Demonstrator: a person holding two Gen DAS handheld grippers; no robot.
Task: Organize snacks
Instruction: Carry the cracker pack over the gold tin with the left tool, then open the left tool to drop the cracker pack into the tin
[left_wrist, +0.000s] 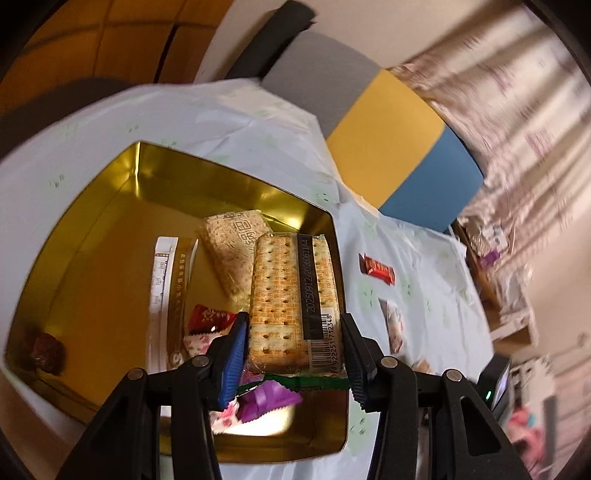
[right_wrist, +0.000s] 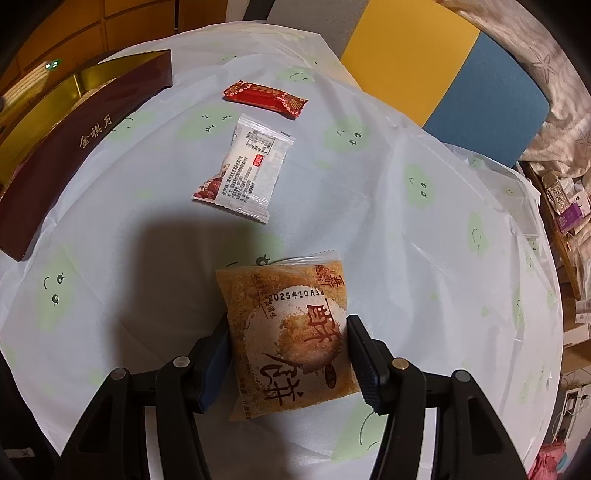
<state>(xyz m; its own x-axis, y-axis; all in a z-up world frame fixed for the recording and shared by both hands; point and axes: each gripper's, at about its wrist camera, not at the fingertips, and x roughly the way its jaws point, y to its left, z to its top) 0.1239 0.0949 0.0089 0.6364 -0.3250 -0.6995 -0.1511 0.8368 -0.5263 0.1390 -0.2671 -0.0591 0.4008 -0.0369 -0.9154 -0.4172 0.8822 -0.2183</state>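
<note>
1. We hold our left gripper (left_wrist: 293, 347) above the gold tin (left_wrist: 110, 206). Its fingers press both long sides of a cracker pack (left_wrist: 291, 295), which hangs over the tin's right wall.
2. Inside the tin we see a pale oat bar (left_wrist: 232, 251), a long white-and-gold packet (left_wrist: 166, 291), a dark red candy (left_wrist: 210, 318) and a purple candy (left_wrist: 266, 400) near the front wall.
3. Our right gripper (right_wrist: 286, 358) clamps a brown pastry packet (right_wrist: 284, 332) over the white tablecloth (right_wrist: 424, 240).
4. Farther along the cloth lie a white snack packet (right_wrist: 247, 170) and, beyond it, a red candy (right_wrist: 264, 98), apart from each other.
5. The tin's maroon outer wall (right_wrist: 74, 147) stands at the cloth's left edge.
</note>
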